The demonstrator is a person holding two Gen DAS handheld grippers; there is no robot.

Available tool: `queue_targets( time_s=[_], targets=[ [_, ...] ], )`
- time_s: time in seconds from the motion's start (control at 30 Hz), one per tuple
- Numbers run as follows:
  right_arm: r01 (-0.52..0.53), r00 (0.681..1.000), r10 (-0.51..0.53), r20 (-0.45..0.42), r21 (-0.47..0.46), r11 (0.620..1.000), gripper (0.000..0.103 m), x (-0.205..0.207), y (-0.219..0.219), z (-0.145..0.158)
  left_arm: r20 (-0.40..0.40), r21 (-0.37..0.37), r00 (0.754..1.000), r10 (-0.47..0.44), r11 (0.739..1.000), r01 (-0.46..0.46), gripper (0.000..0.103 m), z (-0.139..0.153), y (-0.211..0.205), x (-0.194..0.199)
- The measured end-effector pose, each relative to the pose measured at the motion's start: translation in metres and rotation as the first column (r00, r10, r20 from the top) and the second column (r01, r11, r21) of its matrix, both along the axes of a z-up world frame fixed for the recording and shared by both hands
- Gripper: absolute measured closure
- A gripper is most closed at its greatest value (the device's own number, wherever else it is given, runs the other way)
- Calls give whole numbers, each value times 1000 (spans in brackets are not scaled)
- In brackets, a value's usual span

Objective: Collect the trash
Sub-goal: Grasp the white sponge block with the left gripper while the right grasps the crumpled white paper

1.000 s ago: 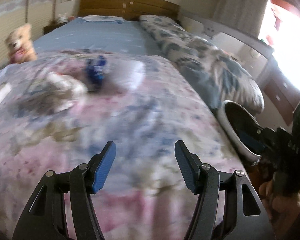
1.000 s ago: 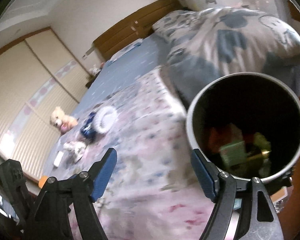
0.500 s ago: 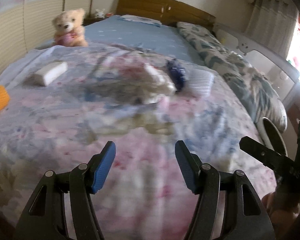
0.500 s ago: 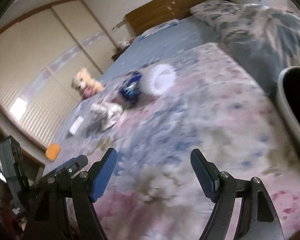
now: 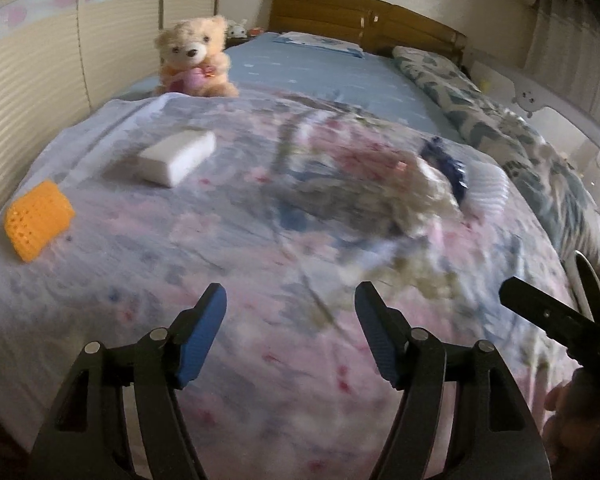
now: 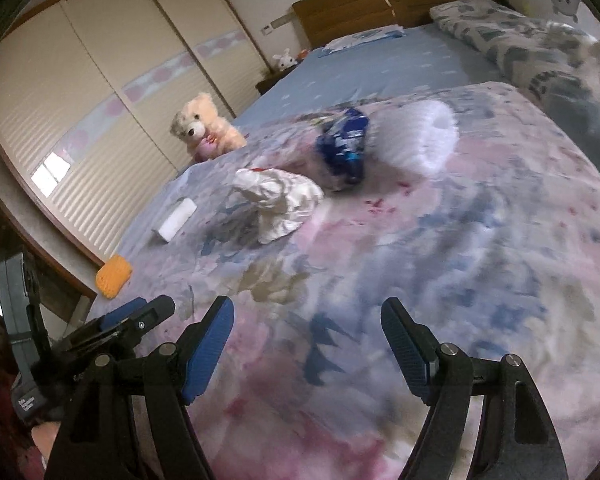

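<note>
Litter lies on the floral bedspread (image 6: 480, 240): a crumpled white wrapper (image 6: 278, 200), a blue snack bag (image 6: 344, 148) and a white ribbed paper cup (image 6: 420, 140) on its side. The left wrist view shows them blurred: wrapper (image 5: 432, 196), blue bag (image 5: 448, 168), cup (image 5: 486, 188). My left gripper (image 5: 290, 292) hovers over the near bedspread, well short of them; its jaws are opening with nothing between them. My right gripper (image 6: 308, 306) is open and empty, also short of the litter. The bin's rim (image 5: 588, 280) shows at the right edge.
A white block (image 5: 178, 156) and an orange sponge (image 5: 38, 220) lie on the bed's left side. A teddy bear (image 5: 194, 58) sits behind them. A rolled quilt (image 5: 520, 140) runs along the right. Wardrobe doors (image 6: 100, 92) stand to the left.
Both views swung left across the bed. The bin slid out of the right wrist view and to the edge of the left one. The bear, white block and orange sponge came into view.
</note>
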State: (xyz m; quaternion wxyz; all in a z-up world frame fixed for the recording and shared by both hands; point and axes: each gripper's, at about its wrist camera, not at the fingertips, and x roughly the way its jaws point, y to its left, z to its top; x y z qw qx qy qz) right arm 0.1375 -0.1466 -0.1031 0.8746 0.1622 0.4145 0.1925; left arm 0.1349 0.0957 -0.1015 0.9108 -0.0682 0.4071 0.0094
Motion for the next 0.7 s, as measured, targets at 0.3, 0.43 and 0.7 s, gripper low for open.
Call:
queue_targets(
  time_s=[0.3, 0.43, 0.7],
  targets=[
    [-24, 1000, 24, -9, -8, 1000, 25, 33, 37, -2, -15, -1, 996, 90, 996, -90, 31, -5, 54, 31],
    [-19, 1000, 19, -17, -10, 1000, 25, 49, 49, -5, -27, 0, 992, 121, 993, -121, 27, -8, 75, 51],
    [-6, 1000, 5, -26, -32, 999, 25, 76, 66, -11, -67, 52, 991, 116, 992, -112, 22, -16, 102, 99]
  ],
)
